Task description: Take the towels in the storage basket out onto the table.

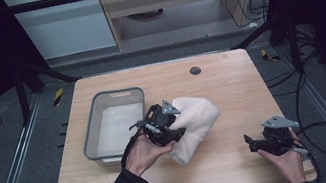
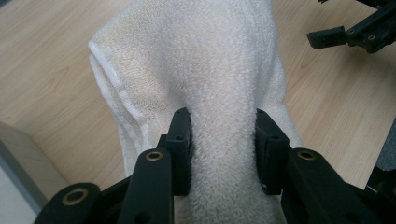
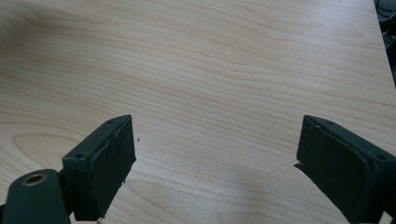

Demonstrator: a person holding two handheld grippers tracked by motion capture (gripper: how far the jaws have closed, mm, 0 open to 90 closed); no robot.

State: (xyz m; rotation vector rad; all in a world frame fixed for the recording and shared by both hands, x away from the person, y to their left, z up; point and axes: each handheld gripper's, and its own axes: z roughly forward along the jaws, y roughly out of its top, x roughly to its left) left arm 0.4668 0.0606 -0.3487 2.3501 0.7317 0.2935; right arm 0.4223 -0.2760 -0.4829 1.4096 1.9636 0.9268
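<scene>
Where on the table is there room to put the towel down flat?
Bare wood lies behind the white terry towel, up to the small black disc, and along the front between both hands. The left is crowded by the grey plastic basin, the right front corner by the right gripper.

High view: dim, dark surroundings, table (image 1: pixel 231 84) lit evenly from above, soft shadows, slightly grainy. Both gripper views: brighter, wood grain sharp, near jaws a bit soft, no glare.

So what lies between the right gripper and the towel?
Nothing: in the high view, bare wooden table separates the open right gripper from the white towel.
</scene>
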